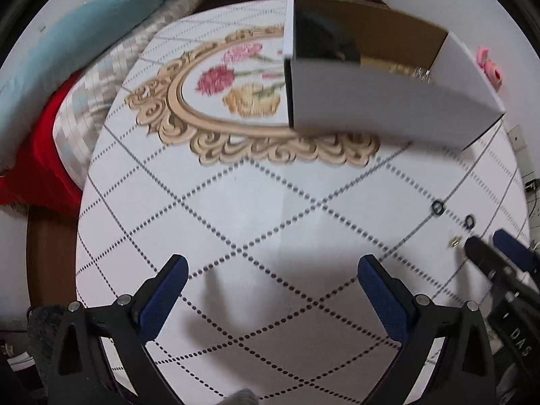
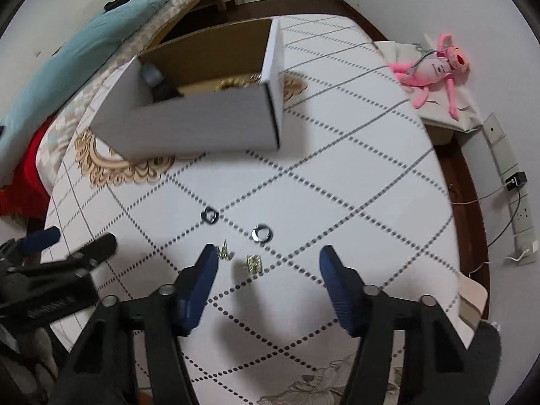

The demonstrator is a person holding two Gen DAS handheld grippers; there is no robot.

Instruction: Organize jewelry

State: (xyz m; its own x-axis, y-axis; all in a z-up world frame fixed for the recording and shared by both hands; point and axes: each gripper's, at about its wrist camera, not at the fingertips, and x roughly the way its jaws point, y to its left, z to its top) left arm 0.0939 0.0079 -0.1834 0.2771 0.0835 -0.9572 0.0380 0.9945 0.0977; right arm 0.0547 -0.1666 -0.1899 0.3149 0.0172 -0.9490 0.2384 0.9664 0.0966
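An open white cardboard box (image 2: 202, 121) with a brown inside stands on the white patterned table (image 2: 337, 155); it also shows in the left wrist view (image 1: 388, 101). Gold jewelry (image 2: 239, 82) lies inside it. On the table lie a dark ring (image 2: 210, 216), a silver ring (image 2: 263, 233) and two small gold pieces (image 2: 225, 253) (image 2: 253, 263). My right gripper (image 2: 268, 263) is open just above the gold pieces. My left gripper (image 1: 271, 271) is open and empty over bare table. The rings show at the right of the left wrist view (image 1: 438, 208) (image 1: 469, 221).
A pink plush toy (image 2: 435, 67) lies on a side surface to the right of the table. A bed with a teal blanket (image 1: 84, 33) and red cloth (image 1: 40, 155) is left of the table. A power strip with cables (image 2: 519, 202) hangs on the right wall.
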